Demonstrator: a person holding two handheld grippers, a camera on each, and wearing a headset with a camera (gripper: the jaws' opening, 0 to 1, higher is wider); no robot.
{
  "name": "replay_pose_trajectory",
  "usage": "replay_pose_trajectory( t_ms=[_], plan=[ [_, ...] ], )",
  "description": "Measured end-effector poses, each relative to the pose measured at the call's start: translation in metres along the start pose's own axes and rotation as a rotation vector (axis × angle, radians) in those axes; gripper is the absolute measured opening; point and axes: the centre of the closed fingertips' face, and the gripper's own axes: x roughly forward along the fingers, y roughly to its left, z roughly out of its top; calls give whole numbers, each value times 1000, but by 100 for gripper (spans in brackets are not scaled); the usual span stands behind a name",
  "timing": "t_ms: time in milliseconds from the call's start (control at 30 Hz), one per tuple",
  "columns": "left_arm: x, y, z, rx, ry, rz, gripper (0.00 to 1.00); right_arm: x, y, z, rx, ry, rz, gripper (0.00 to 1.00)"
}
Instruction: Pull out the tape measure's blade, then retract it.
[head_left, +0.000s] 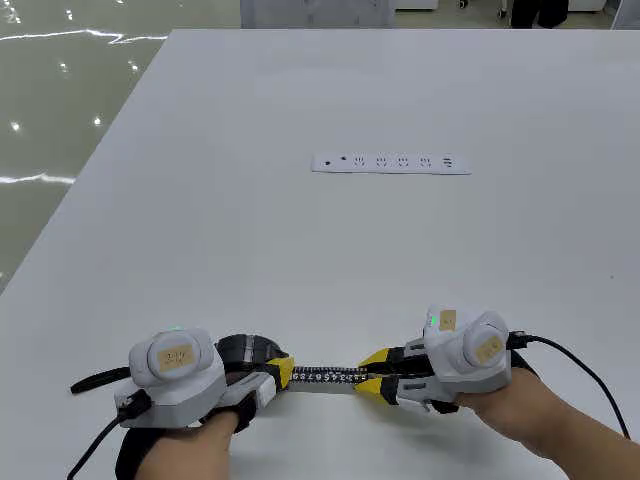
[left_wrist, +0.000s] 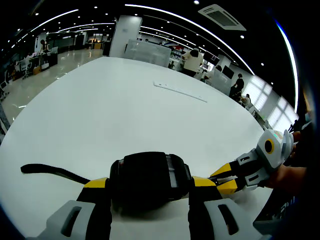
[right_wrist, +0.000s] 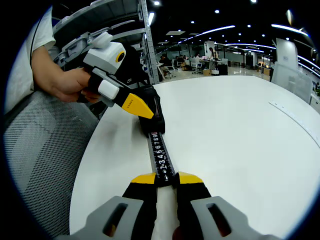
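The table (head_left: 400, 90) is smooth, matt white; the power strip (head_left: 390, 163) at twelve o'clock looks like white plastic. The floor (head_left: 60, 100) at ten o'clock is glossy, mirroring lights. The tape measure (head_left: 245, 352) has a black, faintly shiny plastic shell, its blade (right_wrist: 159, 152) black with printed white figures. The left gripper (left_wrist: 149, 182) and right gripper (right_wrist: 166, 178) are pale grey plastic, yellow-tipped.

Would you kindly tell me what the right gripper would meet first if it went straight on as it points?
Probably the black tape measure case, held in the left gripper: the right gripper, shut on the blade, points along that blade straight at it.
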Motion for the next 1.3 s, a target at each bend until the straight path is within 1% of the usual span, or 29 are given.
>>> replay_pose_trajectory(
  t_ms=[33, 167, 333, 433, 467, 533, 700, 1133, 1300],
  plan=[
    [0, 0, 0, 9, 2, 3, 58, 0, 1, 0, 0, -2, 2, 9],
    [0, 0, 0, 9, 2, 5, 58, 3, 1, 2, -11, -3, -6, 9],
    [1, 0, 0, 15, 3, 8, 58, 6, 3, 5, -11, -6, 1, 9],
    [1, 0, 0, 19, 4, 8, 58, 14, 6, 10, -11, -15, 10, 9],
    [1, 0, 0, 20, 5, 6, 58, 19, 9, 15, -16, -23, 14, 9],
    [1, 0, 0, 19, 5, 6, 58, 29, 11, 21, -29, -22, 14, 9],
    [0, 0, 0, 14, 5, 3, 59, 40, 13, 28, -30, -27, 19, 9],
    [0, 0, 0, -4, 1, -3, 59, 57, 15, 38, -22, -33, 30, 9],
    [0, 0, 1, -8, -2, -6, 59, 60, 15, 39, -14, -41, 29, 10]
  ],
)
